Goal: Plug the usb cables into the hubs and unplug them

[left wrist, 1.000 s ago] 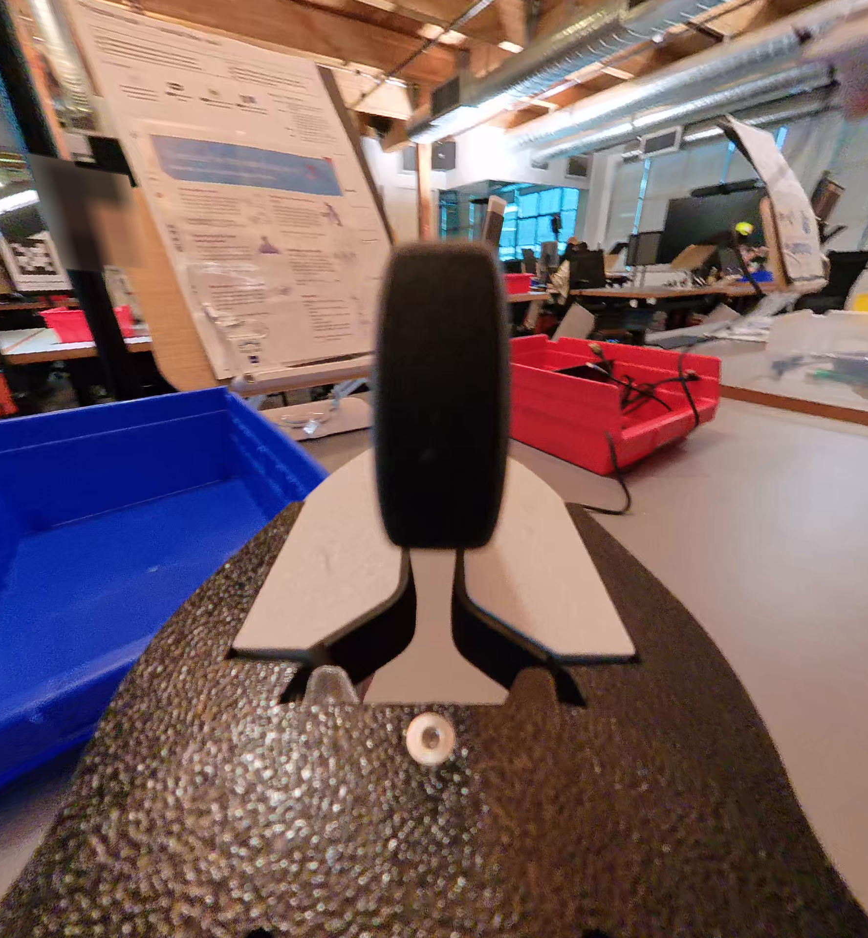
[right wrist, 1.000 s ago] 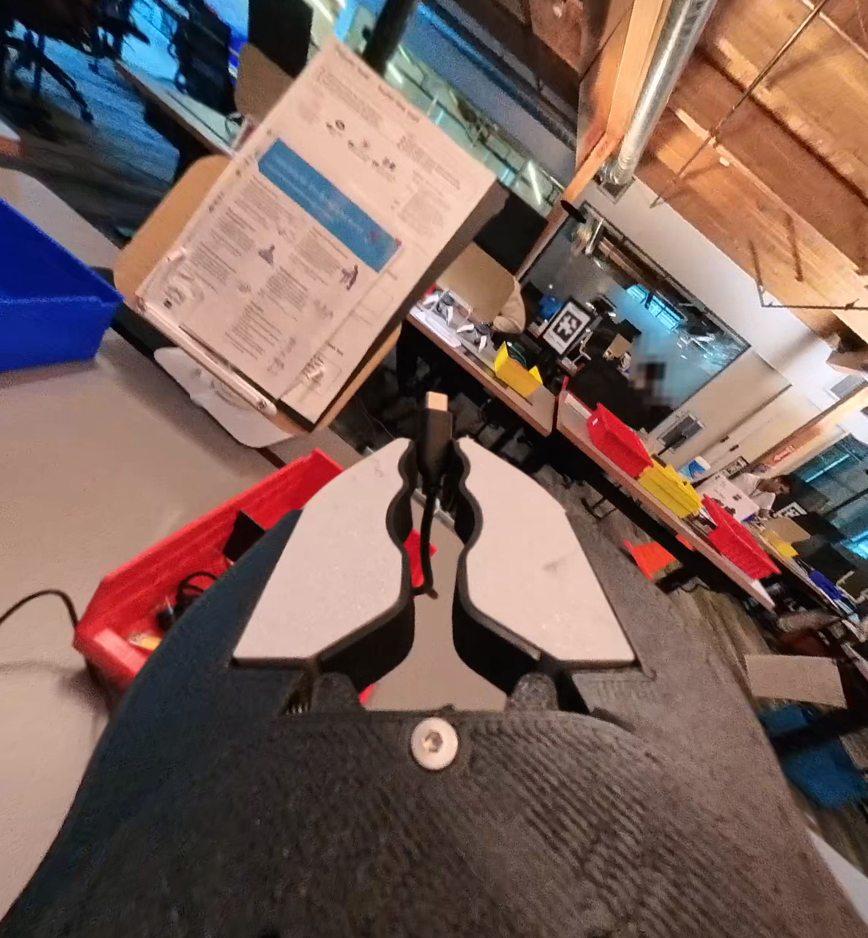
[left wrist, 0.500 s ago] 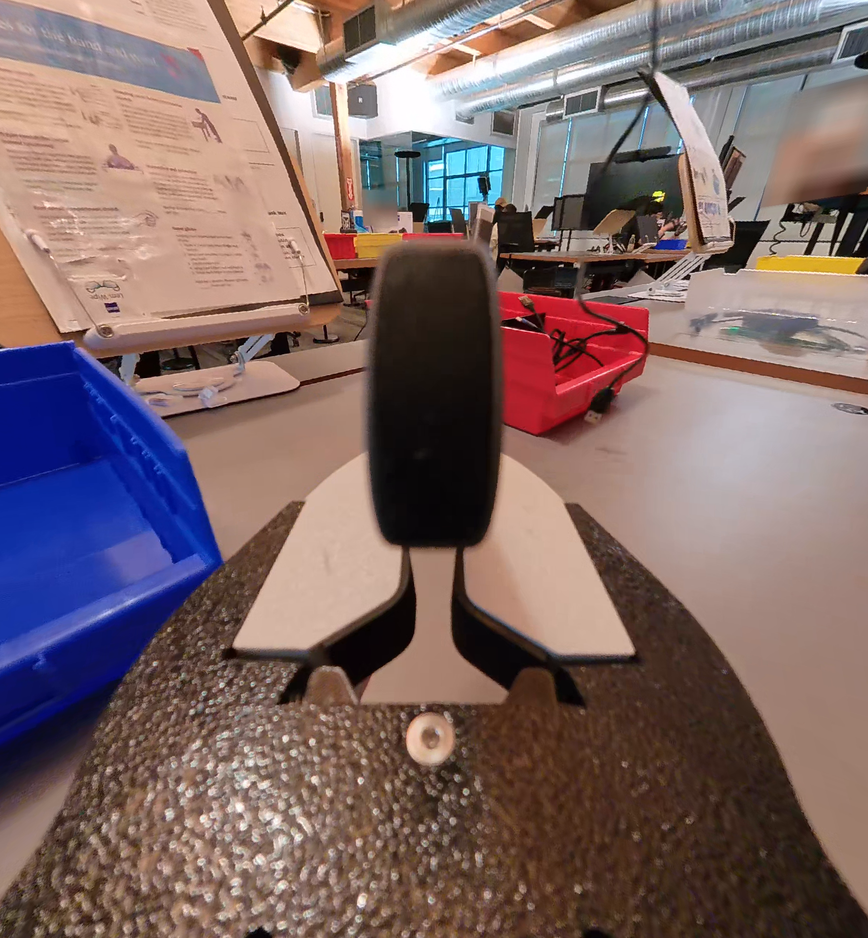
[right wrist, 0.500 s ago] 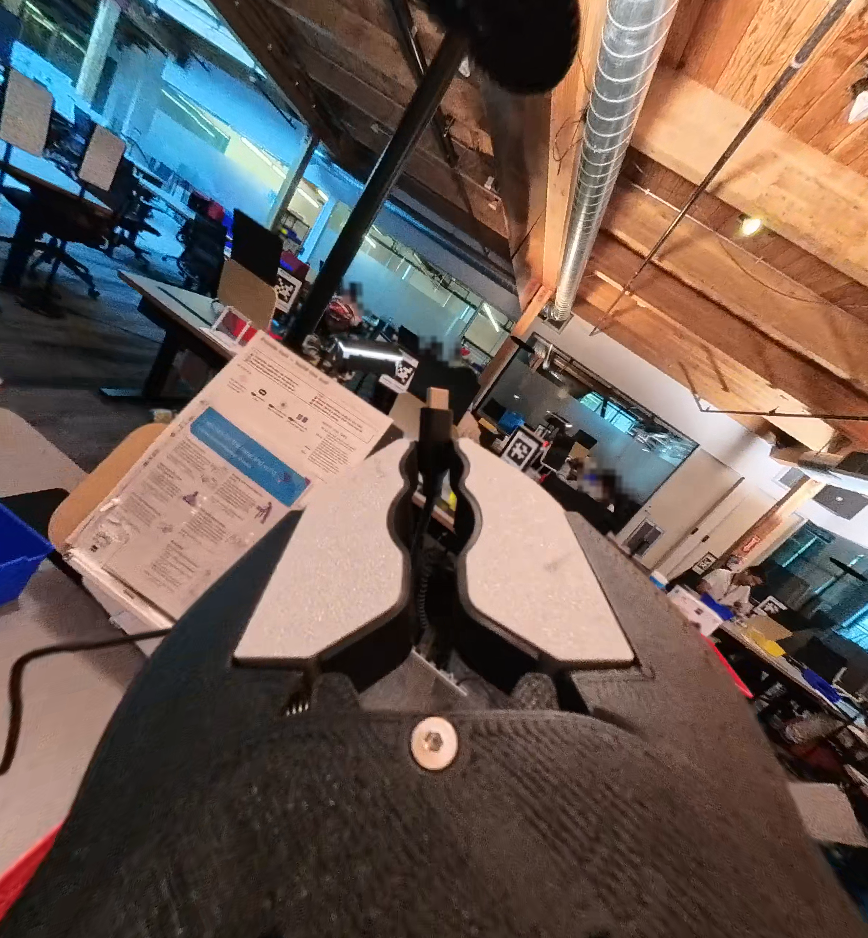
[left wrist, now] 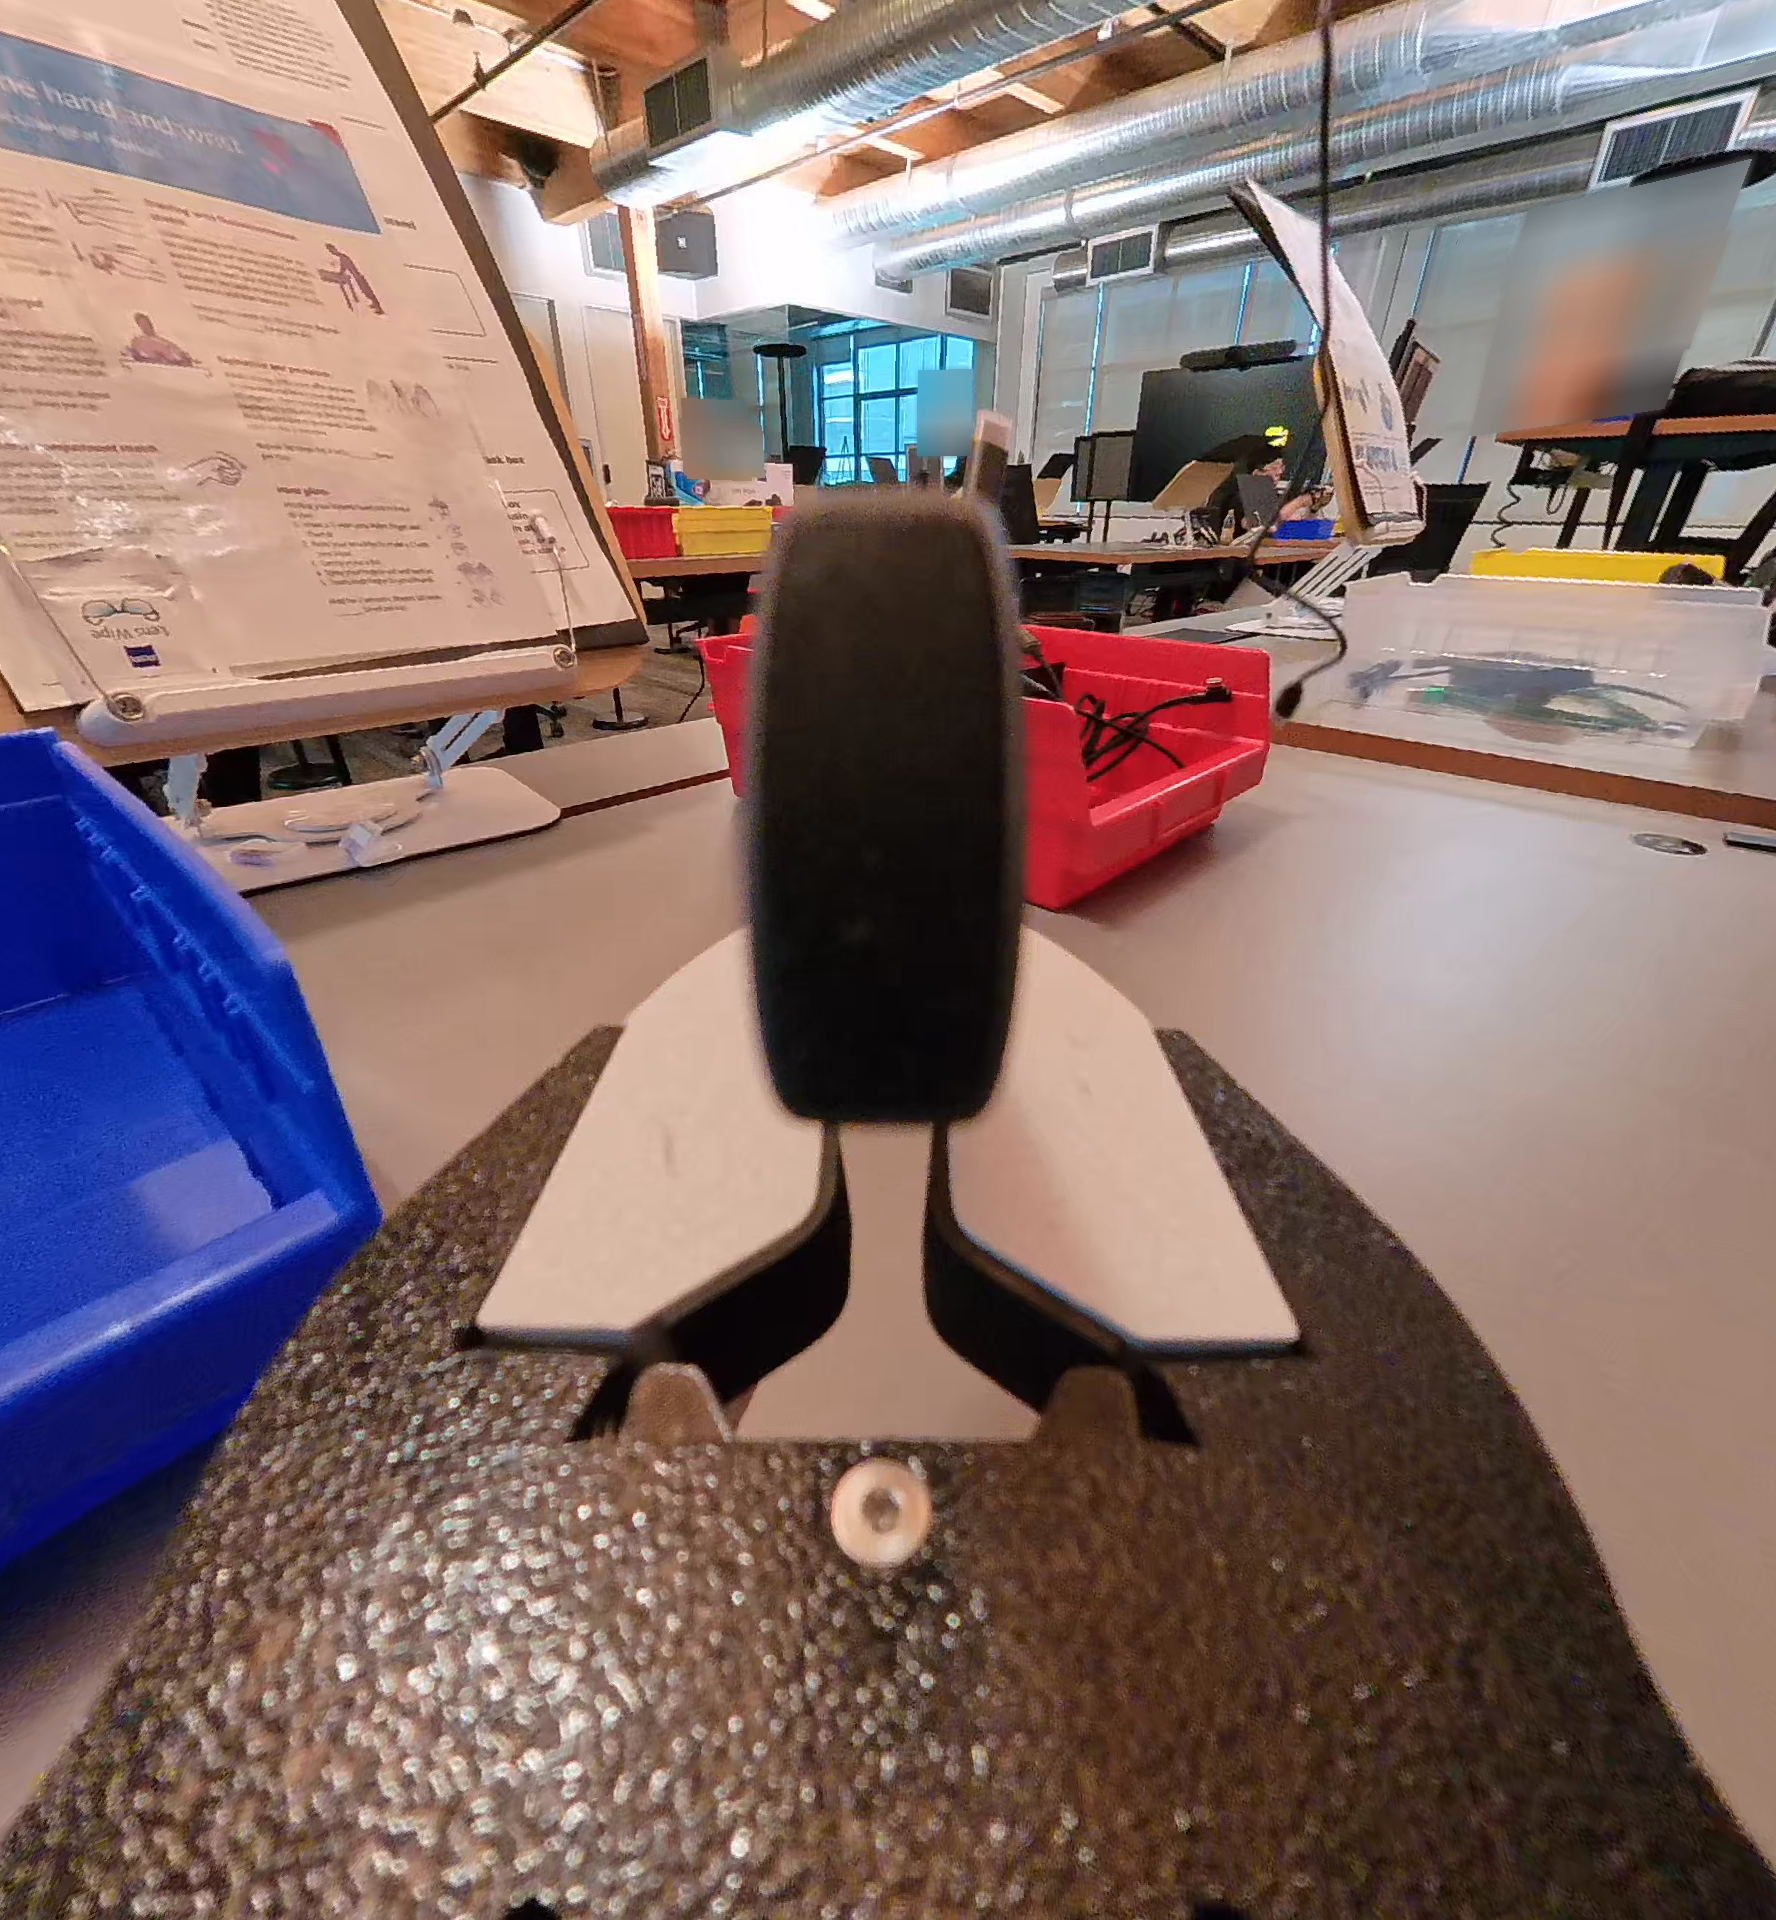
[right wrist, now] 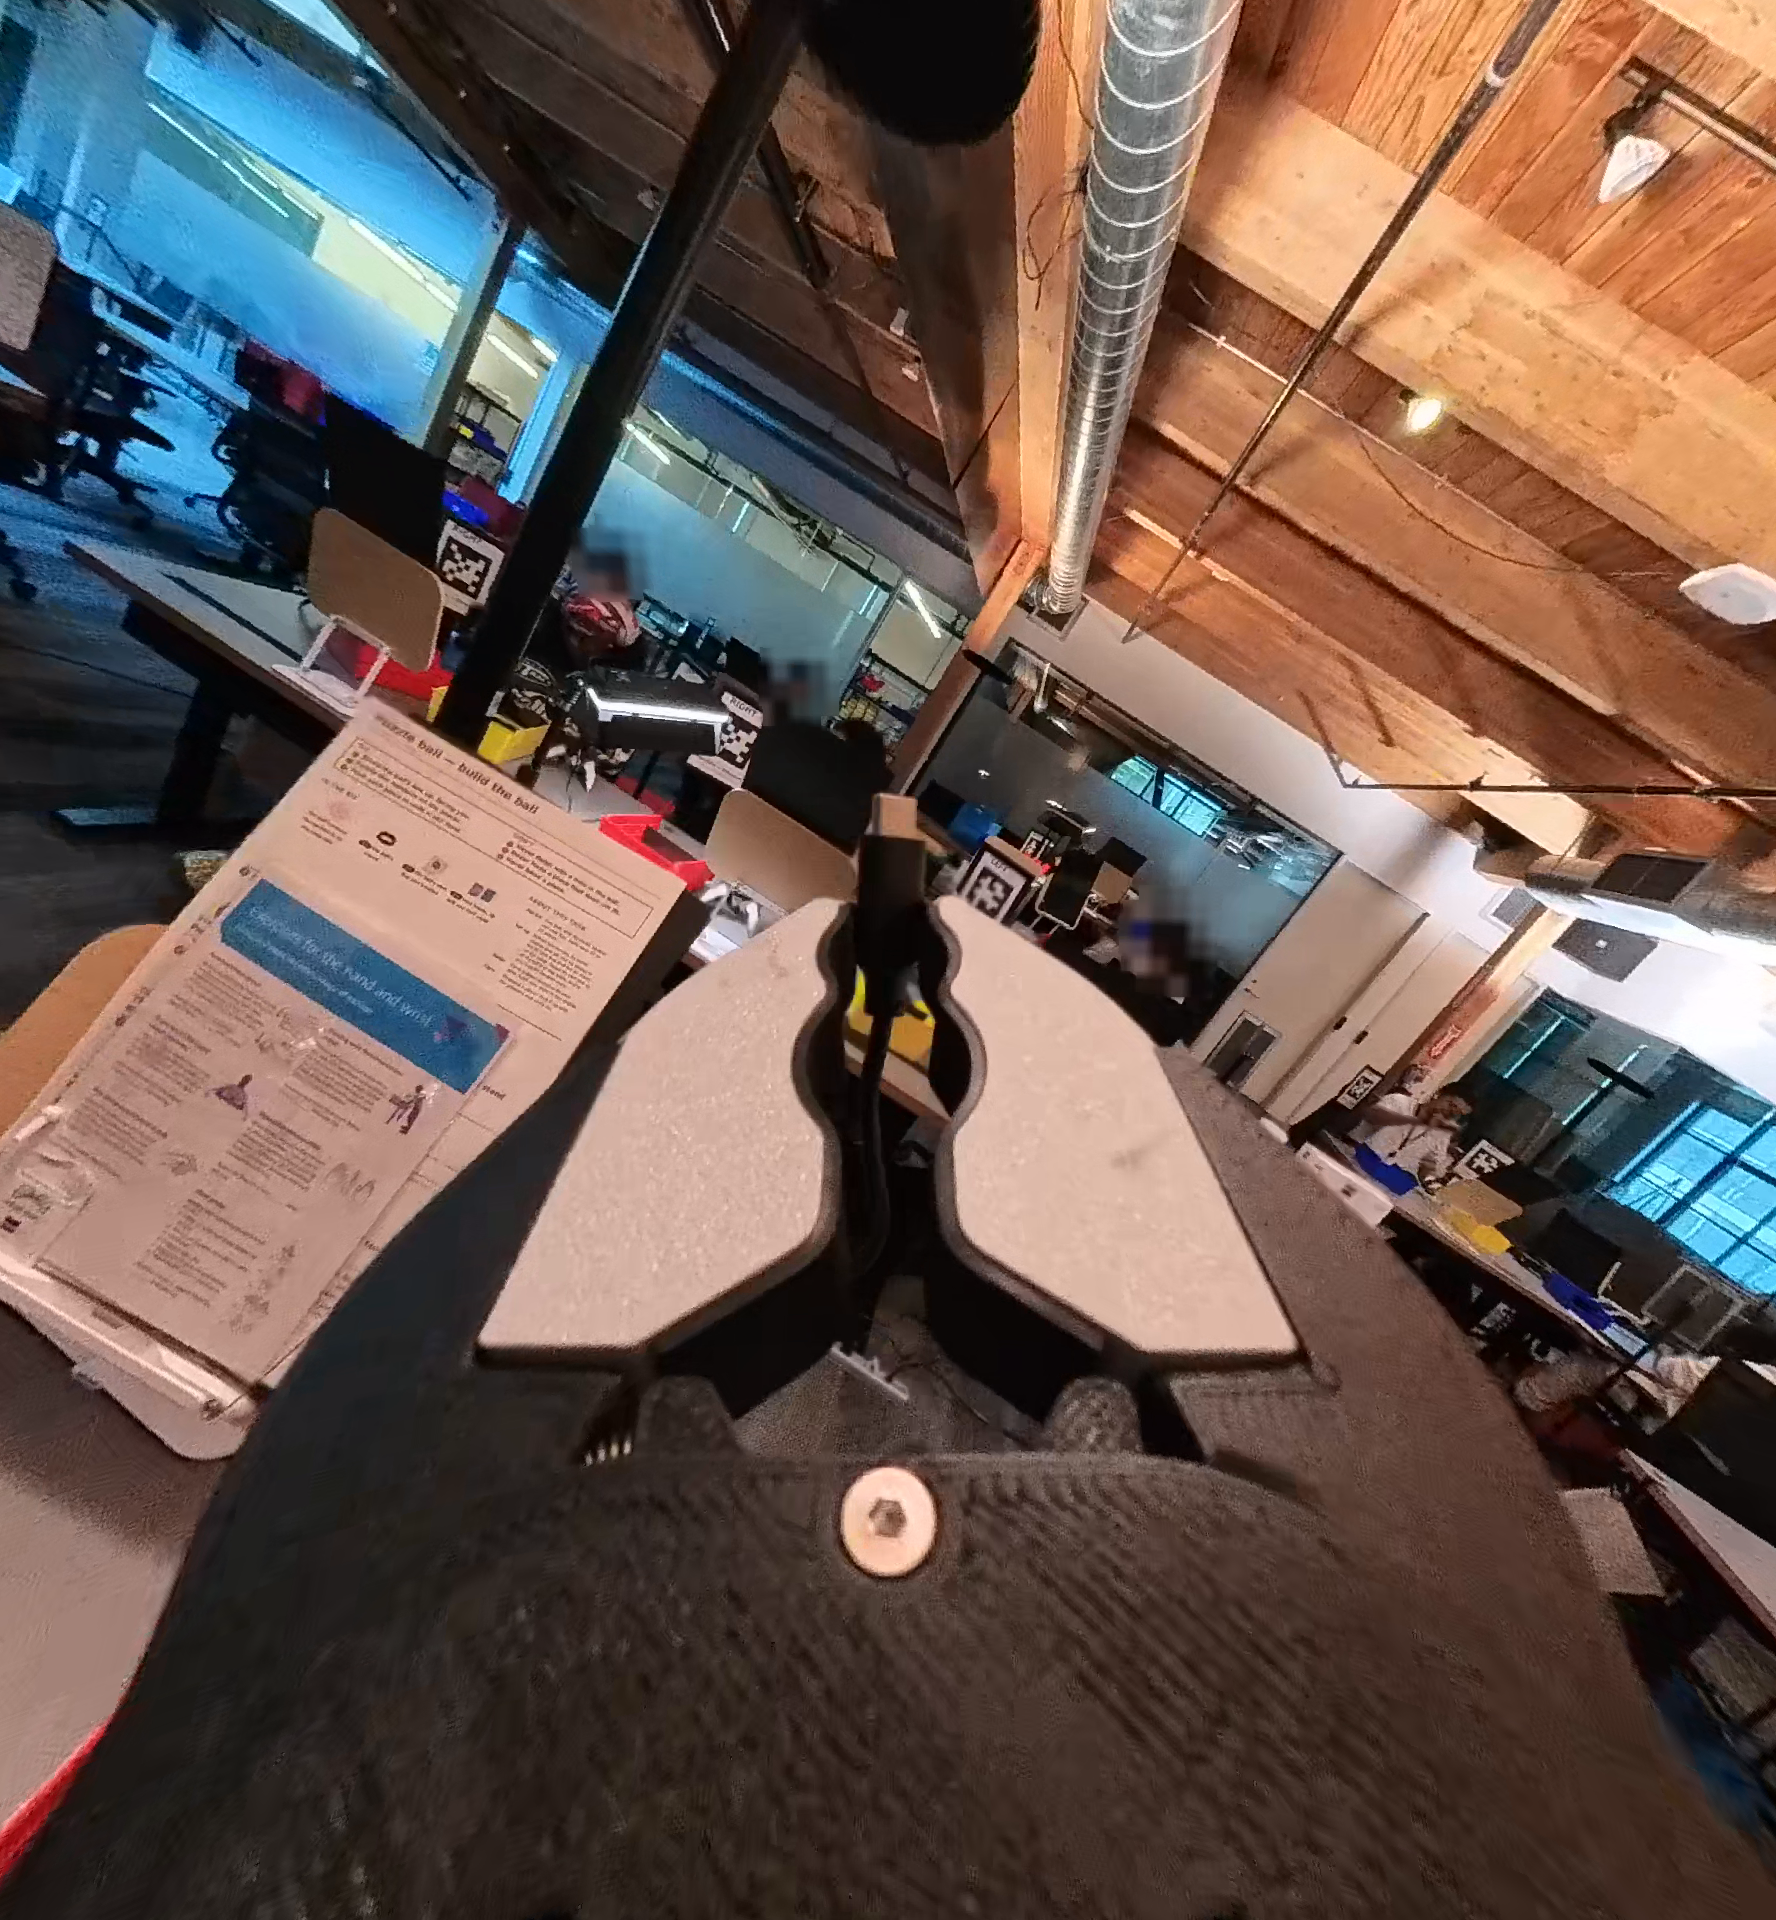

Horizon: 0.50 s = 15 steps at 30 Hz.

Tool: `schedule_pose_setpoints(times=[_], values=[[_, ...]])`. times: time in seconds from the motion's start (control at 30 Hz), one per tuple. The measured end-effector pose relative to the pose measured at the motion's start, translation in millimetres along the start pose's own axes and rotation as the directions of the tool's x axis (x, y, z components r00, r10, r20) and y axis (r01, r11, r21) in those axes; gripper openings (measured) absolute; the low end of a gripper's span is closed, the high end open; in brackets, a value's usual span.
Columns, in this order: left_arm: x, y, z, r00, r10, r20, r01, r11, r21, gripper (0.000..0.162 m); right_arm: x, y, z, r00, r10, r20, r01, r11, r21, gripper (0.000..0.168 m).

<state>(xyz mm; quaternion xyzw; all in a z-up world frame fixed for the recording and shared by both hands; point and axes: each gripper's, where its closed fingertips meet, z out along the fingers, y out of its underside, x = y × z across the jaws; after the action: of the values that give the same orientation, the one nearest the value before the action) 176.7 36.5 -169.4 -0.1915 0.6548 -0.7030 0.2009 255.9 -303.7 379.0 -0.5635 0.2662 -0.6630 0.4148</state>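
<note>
My left gripper is shut on a black oblong hub and holds it upright, end-on to the camera, above the grey table. My right gripper is shut on a black usb cable, and the cable's metal plug sticks out past the fingertips, tilted up toward the ceiling. The cable runs back between the fingers. In the left wrist view a thin black cable hangs from above, its loose end dangling near the red bin. A black rounded shape shows at the top edge of the right wrist view.
A blue bin stands at the left. A red bin with tangled black cables is behind the hub. A document stand stands at the back left, also in the right wrist view. A clear plastic box is at the back right. The left gripper's tips are roughly 65 cm from the right gripper's.
My right gripper has tilted up from the red bin toward the ceiling, lifting the cable so it hangs. My left gripper has swung a little to the right, still holding the hub.
</note>
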Motion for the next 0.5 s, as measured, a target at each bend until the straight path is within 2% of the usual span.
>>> schedule_pose_setpoints(times=[0.27,0.5], values=[[1,1,4,1.0,-0.012,-0.009,0.012,1.0,-0.008,0.012,25,-36,6,0.998,0.017,-0.055,-0.015,0.999,0.033,0.012],[0,2,8,0.999,-0.035,-0.018,0.035,0.999,-0.013,0.012,51,-77,-6,0.991,-0.025,-0.135,0.035,0.997,0.07,0.012]])
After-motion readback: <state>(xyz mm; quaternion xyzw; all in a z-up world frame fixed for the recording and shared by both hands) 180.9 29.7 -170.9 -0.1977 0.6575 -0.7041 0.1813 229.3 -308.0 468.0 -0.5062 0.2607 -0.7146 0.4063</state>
